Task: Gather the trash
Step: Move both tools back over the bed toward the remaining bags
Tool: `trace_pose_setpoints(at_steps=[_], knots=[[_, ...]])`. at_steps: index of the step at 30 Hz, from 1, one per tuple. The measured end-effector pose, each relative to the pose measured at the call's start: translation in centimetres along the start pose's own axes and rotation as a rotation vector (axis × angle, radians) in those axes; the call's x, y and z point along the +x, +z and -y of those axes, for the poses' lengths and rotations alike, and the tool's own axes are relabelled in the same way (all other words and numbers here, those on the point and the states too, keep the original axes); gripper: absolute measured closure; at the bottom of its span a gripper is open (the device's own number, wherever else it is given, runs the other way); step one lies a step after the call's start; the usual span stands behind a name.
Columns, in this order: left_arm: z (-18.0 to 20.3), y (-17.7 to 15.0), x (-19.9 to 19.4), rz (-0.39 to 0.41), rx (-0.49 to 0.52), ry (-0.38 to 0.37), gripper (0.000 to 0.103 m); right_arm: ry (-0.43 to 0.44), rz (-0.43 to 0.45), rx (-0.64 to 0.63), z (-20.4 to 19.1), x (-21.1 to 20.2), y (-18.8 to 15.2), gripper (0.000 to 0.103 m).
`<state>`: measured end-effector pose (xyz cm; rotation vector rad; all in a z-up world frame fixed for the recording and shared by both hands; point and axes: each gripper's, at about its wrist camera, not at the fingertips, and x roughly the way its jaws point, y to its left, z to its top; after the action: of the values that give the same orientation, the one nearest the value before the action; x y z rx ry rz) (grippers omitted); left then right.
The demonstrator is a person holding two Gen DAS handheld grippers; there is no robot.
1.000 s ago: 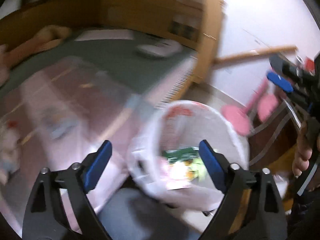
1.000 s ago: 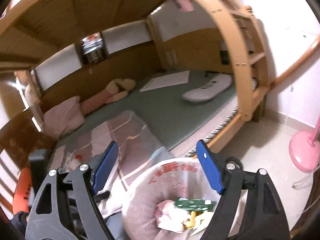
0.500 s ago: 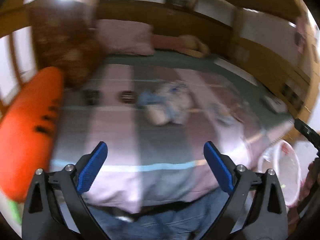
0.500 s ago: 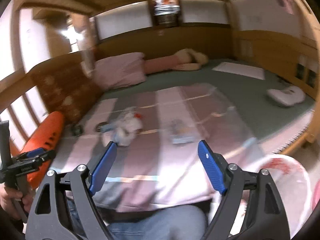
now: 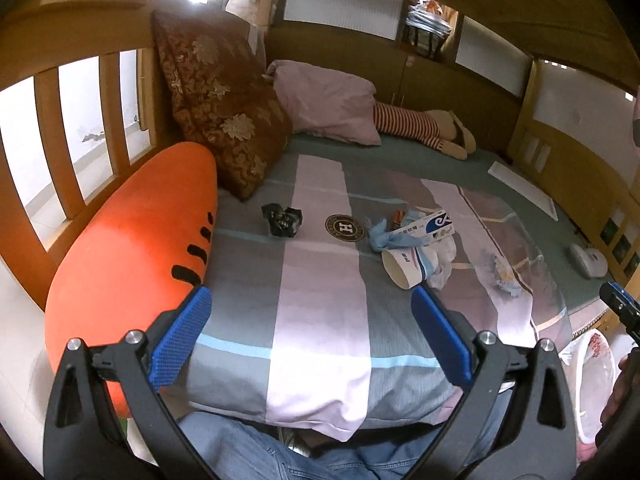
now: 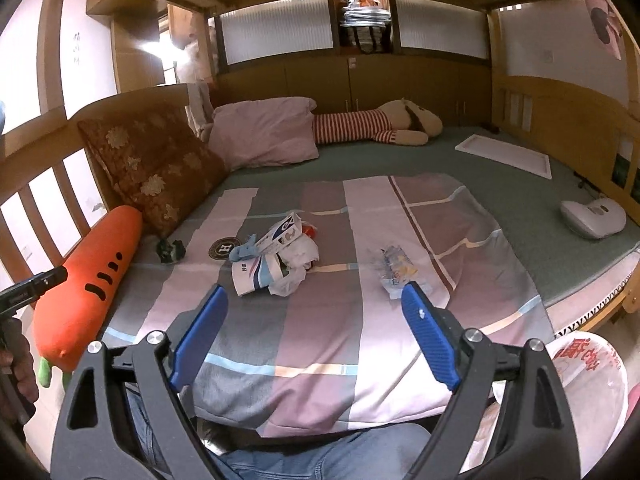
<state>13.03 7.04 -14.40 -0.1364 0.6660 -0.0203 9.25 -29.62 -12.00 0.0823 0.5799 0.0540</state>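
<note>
Trash lies on the striped bedspread (image 5: pixel 320 320): a paper cup (image 5: pixel 404 266) on its side, a white-blue carton (image 5: pixel 428 226), a blue glove (image 5: pixel 382 236), white crumpled plastic (image 6: pixel 298 258), a black crumpled wrapper (image 5: pixel 282 220), a round dark coaster (image 5: pixel 346 229) and a clear wrapper (image 6: pixel 394 266). My left gripper (image 5: pixel 312 340) is open and empty over the bed's near edge. My right gripper (image 6: pixel 316 334) is open and empty, also short of the trash. The white bag-lined bin (image 6: pixel 584 396) stands at the lower right.
An orange carrot plush (image 5: pixel 132 256) lies along the left bed rail. A brown pillow (image 5: pixel 224 112), a pink pillow (image 5: pixel 328 104) and a striped plush toy (image 6: pixel 376 126) sit at the head. A white device (image 6: pixel 592 218) lies at right. My jeans-clad legs (image 5: pixel 256 452) are below.
Both grippers swung from the trash bin on the floor round to face the bed. The bin now sits at the lower right edge of both views. Both stay open.
</note>
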Motion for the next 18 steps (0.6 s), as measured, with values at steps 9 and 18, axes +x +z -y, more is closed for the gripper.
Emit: trace_pose_setpoints(at_steps=[9, 18], knots=[[0.1, -0.4, 1.2, -0.024, -0.007, -0.008, 0.004, -0.014, -0.011, 0.010, 0.4, 0.5, -0.2, 0.016], [0.6, -0.5, 1.5, -0.031, 0.000, -0.017, 0.004, -0.010, -0.020, 0.019, 0.7, 0.7, -0.4, 0.016]])
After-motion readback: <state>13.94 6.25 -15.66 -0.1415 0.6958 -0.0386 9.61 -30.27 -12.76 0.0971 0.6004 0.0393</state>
